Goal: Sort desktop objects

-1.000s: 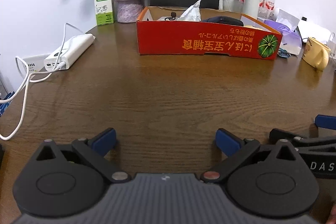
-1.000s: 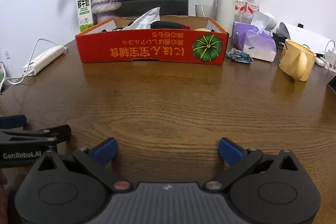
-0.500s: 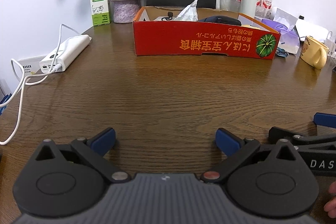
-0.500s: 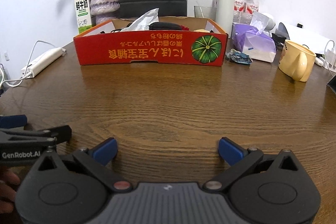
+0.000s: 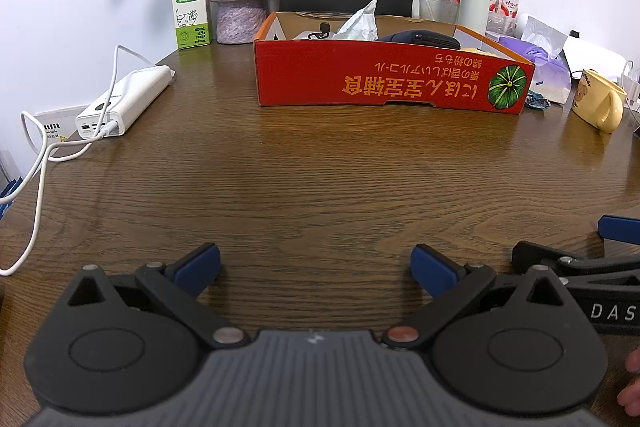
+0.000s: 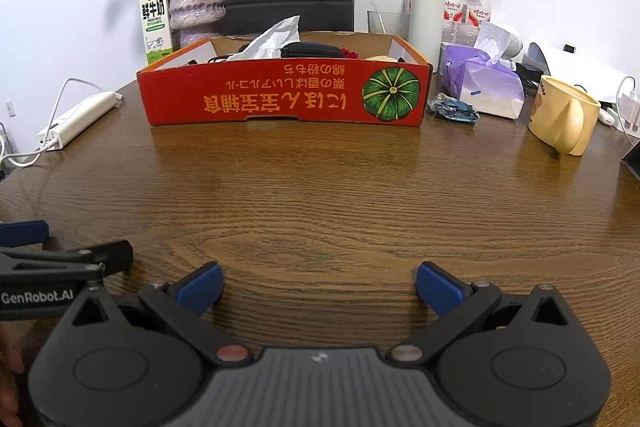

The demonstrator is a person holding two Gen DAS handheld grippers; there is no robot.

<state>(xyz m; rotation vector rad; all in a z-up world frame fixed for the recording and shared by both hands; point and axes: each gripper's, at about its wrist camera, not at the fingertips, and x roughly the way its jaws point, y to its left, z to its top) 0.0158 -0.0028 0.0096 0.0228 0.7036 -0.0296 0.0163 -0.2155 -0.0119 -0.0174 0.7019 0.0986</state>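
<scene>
— Power bank [image 5: 128, 95] first? Where, and how to handle?

— Far left on table [image 5: 320, 167], well apart from both claws. Looks hard, smooth, probably slippery and fairly heavy. Best pinched across the narrow width, mid-body. Long axis runs from near-left to far-right, port end toward the camera, cable [image 5: 40, 163] plugged in there. Likely to drag if lifted.

— And the claws?

— Left gripper [image 5: 316, 263] spread wide, holding nothing, low over bare wood. Right gripper [image 6: 320, 281] likewise wide open and empty, just beside the left one.

— Next along?

— Box [image 5: 380, 79] at the far middle, long axis across the view, print upside down. Already holds tissue and a dark pouch. Stiff card, light, better left in place as the bin.

— Right of it?

— Wrapper [image 6: 452, 109] just beside the box corner: crumpled, light, soft, can be pinched anywhere. Then tissues [image 6: 484, 87] behind it, squashy; grip low on the pack. Mug [image 6: 560, 115] farthest right, tilted or on its side, hard to say which. Handle faces the camera. Looks glazed, breakable and slick, so take by the handle or rim.
</scene>
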